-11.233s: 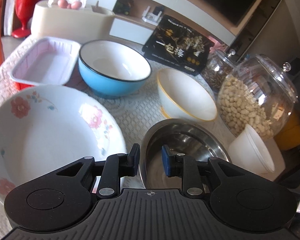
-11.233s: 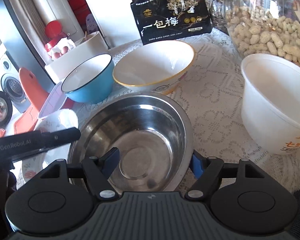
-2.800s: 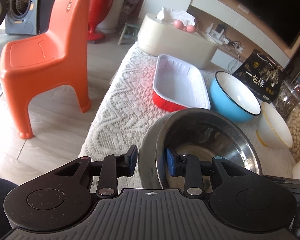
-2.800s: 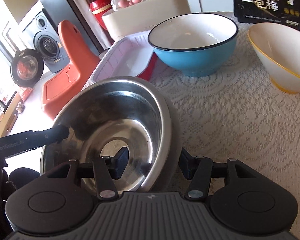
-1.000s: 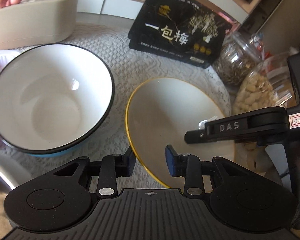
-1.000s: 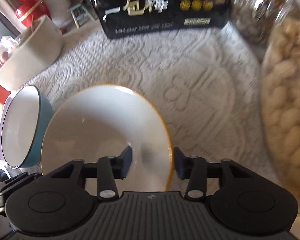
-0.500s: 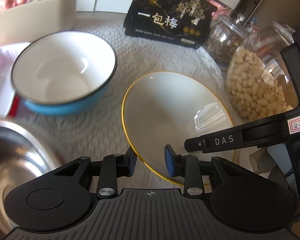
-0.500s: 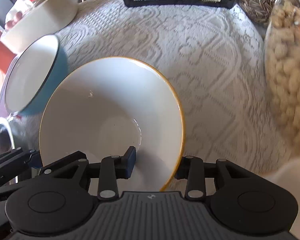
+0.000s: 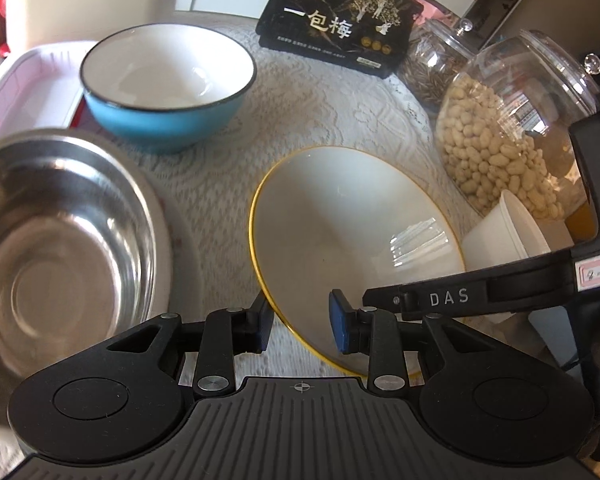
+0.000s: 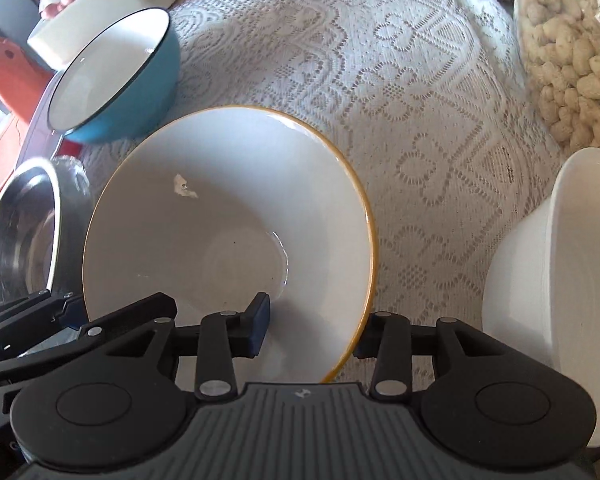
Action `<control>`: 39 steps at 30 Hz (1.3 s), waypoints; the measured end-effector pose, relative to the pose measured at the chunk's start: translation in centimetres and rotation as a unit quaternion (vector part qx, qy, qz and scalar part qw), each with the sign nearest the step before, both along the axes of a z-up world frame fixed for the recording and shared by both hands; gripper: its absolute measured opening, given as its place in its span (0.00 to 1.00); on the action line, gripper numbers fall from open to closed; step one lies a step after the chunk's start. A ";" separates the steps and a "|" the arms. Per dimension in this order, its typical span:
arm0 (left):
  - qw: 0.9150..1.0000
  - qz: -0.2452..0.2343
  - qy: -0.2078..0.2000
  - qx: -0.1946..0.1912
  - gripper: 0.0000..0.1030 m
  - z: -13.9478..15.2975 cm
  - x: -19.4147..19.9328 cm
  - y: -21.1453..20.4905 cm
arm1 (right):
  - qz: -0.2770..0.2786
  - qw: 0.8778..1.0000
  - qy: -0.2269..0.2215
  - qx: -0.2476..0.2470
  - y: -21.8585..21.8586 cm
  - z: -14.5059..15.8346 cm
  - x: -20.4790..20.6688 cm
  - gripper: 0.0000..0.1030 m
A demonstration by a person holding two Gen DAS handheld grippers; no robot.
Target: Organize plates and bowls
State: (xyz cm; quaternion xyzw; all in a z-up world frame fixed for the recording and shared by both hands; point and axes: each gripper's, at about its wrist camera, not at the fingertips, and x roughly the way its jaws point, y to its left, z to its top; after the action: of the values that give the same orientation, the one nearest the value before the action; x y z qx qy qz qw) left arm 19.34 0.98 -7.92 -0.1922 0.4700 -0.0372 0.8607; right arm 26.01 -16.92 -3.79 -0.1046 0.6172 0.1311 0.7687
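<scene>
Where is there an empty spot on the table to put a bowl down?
The widest bare patch of lace tablecloth lies between the blue bowl, the yellow-rimmed bowl and the peanut jar, up toward the black box. It is crowded on the left around the steel bowl, and on the right by the white cup.

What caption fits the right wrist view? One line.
Right gripper straddles the yellow-rimmed bowl's rim on lace tablecloth.
</scene>
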 end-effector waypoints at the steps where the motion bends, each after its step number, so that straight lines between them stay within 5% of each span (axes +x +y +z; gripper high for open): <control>1: 1.000 0.003 0.001 -0.006 0.32 0.0 -0.3 0.1 | 0.003 1.000 -0.004 0.000 0.1 -0.1 -0.3 0.41; 30: 0.999 0.025 -0.016 -0.039 0.29 1.5 -3.6 1.3 | -0.028 0.999 -0.004 0.023 0.2 1.2 -2.1 0.42; 39: 0.998 0.033 -0.038 -0.047 0.29 3.0 -4.4 2.3 | -0.023 0.999 -0.033 0.010 0.0 2.0 -2.2 0.42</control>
State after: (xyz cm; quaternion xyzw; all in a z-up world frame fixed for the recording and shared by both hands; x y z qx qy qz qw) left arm 14.90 3.32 -4.91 -0.2462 0.4281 -0.0376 0.8687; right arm 23.84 -16.90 -1.79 -0.0870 0.5922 0.1155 0.7927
